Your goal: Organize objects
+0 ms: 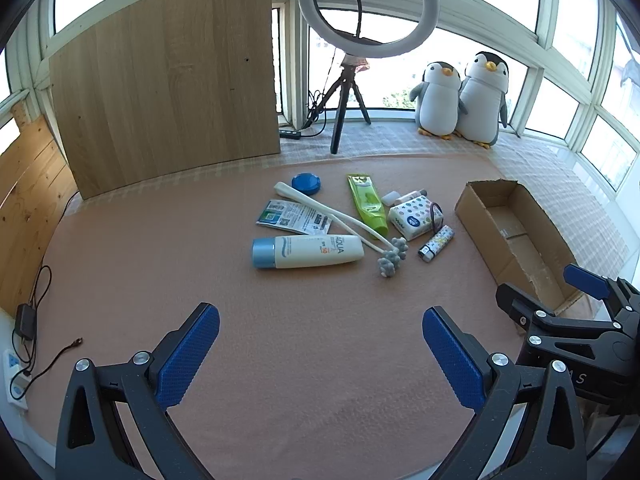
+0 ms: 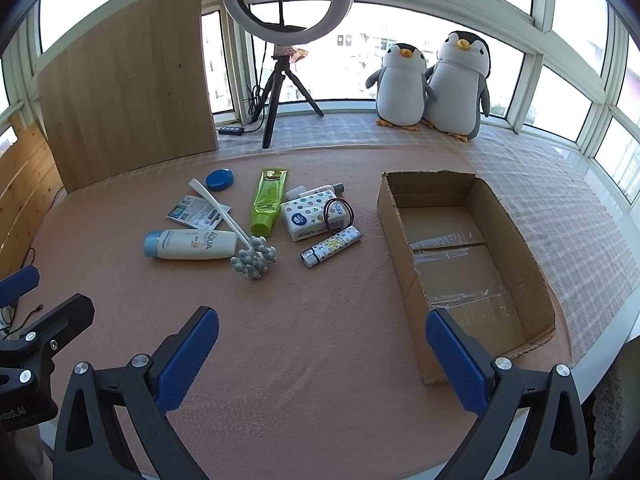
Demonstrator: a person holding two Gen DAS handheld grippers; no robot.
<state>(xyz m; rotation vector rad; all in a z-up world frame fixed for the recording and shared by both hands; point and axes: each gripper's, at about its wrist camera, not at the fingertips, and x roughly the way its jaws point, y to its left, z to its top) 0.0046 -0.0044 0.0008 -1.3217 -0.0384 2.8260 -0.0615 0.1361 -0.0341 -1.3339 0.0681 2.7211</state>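
A pile of small items lies on the pink mat: a white sunscreen bottle [image 1: 307, 251] [image 2: 191, 244], a green tube [image 1: 367, 203] [image 2: 268, 201], a patterned tissue pack [image 1: 415, 216] [image 2: 314, 214] with a hair tie on it, a patterned lighter [image 1: 436, 243] [image 2: 331, 246], a long white brush [image 1: 344, 226] [image 2: 236, 230], a blue lid [image 1: 306, 183] [image 2: 219, 179] and a sachet [image 1: 294, 217] [image 2: 197, 210]. An empty cardboard box [image 1: 516, 240] [image 2: 460, 268] sits to the right. My left gripper [image 1: 320, 344] and right gripper [image 2: 322, 346] both stand open, well short of the pile, holding nothing.
A ring light on a tripod [image 1: 348, 96] [image 2: 280, 92], two plush penguins [image 1: 460, 100] [image 2: 432, 88] and a wooden board [image 1: 168, 92] [image 2: 128, 84] stand at the back by the windows. A power strip and cables [image 1: 20, 360] lie at the left edge.
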